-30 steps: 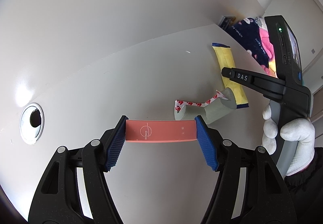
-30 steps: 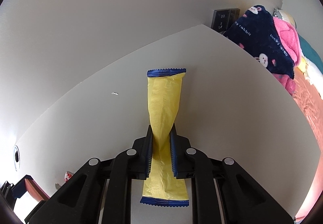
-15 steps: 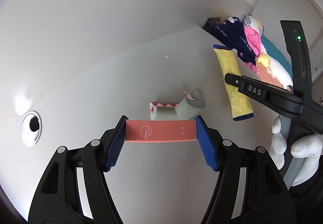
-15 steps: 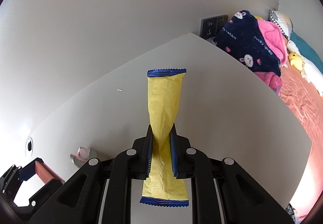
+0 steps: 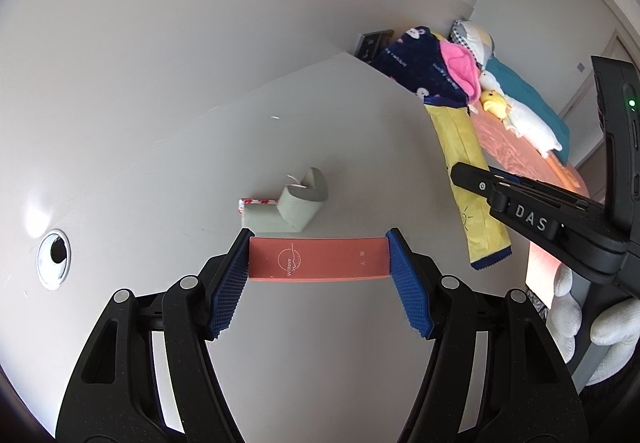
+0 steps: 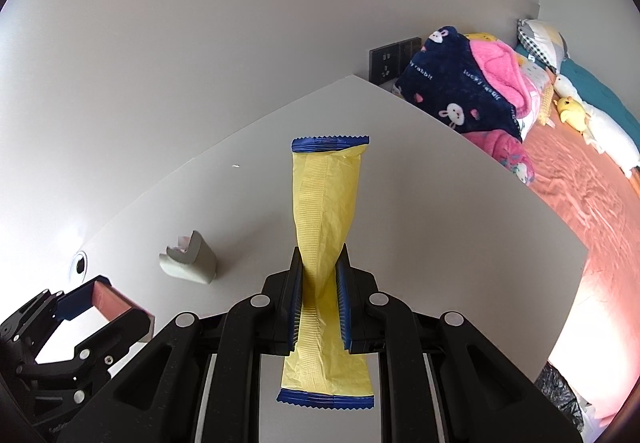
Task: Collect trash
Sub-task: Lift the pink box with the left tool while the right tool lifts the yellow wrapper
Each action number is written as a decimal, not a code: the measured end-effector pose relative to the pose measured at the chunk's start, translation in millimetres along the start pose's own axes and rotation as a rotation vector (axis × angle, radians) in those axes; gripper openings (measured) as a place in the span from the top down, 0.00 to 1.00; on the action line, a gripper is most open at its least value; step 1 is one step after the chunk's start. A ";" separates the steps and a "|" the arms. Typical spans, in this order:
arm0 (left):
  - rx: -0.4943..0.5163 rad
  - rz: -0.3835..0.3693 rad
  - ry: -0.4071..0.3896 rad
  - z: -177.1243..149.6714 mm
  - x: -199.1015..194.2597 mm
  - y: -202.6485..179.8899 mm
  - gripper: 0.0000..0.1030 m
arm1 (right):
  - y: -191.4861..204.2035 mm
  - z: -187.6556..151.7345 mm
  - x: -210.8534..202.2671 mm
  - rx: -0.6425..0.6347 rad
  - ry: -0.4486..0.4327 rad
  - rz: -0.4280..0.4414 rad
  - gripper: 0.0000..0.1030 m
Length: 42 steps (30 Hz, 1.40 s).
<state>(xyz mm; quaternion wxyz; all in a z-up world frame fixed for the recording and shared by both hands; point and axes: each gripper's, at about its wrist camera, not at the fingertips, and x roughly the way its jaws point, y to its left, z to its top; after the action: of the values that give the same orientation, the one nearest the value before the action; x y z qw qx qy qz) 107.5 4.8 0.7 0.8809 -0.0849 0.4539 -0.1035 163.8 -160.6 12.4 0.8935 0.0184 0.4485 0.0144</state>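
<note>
My left gripper (image 5: 319,273) is shut on a flat salmon-pink box (image 5: 319,258), held by its two ends above the white table (image 5: 360,343). It also shows in the right wrist view (image 6: 102,303) at the lower left. My right gripper (image 6: 320,297) is shut on a long yellow wrapper with blue ends (image 6: 325,211), pinched near its middle and lifted off the table. That wrapper also shows in the left wrist view (image 5: 466,179) at the right. A grey L-shaped foam corner guard (image 5: 286,209) with red-and-white tape lies on the table beyond the pink box, and shows in the right wrist view (image 6: 192,259).
A round cable hole (image 5: 54,259) sits in the table at the left. The table's right edge (image 6: 500,179) borders a bed with a navy and pink blanket (image 6: 468,91) and soft toys (image 6: 572,109). A wall socket (image 6: 394,55) is behind the far corner.
Both grippers have risen and pulled back from the table with their loads. The corner guard and cable hole now appear farther off, and more of the bed is in view.
</note>
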 end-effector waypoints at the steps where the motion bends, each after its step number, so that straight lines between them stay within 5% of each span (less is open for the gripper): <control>1: 0.006 -0.005 0.000 -0.9 -1.4 -3.3 0.37 | -1.6 -2.2 -4.6 0.002 -0.002 0.002 0.84; 42: 0.267 -0.174 0.027 -26.6 -13.7 -152.6 0.37 | -107.1 -106.8 -117.4 0.173 -0.039 -0.076 0.84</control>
<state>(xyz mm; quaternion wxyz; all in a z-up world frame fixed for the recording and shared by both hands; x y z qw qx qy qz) 61.9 -140.3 33.3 0.8659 -0.0047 0.4388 -0.2402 9.1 -270.4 37.7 0.8971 0.0788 0.4309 -0.0585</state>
